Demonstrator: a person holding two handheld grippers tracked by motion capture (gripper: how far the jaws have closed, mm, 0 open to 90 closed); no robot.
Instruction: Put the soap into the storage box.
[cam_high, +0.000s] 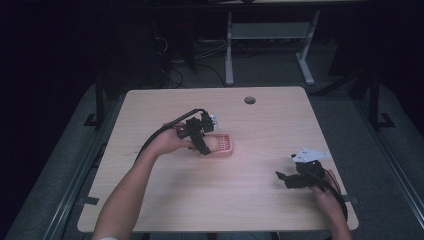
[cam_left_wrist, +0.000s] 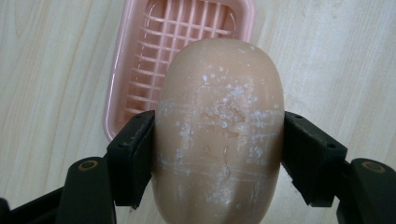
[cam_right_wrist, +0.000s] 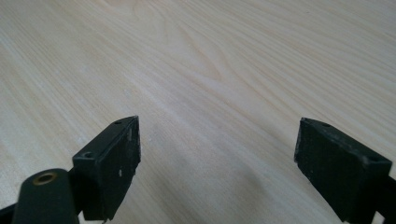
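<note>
We see the left gripper (cam_left_wrist: 217, 158) clamped on both sides of a tan soap bar (cam_left_wrist: 219, 135), held over the near end of the pink soap dish (cam_left_wrist: 119, 88) mid-table. The right gripper (cam_right_wrist: 217, 163) hangs wide apart over bare table (cam_right_wrist: 210, 56), holding nothing, near the right edge.

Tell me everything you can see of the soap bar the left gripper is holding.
The soap bar is a rounded, oval, tan-beige block with a smooth, waxy look, speckled with white flecks and faint pale scuff lines across its middle. The left gripper clamps it from both sides, its black jaws pressing on the long flanks. It hangs above the pink slotted soap dish on the wooden table, its far end over the dish's near part. From the high view it sits at the dish's left end.
</note>
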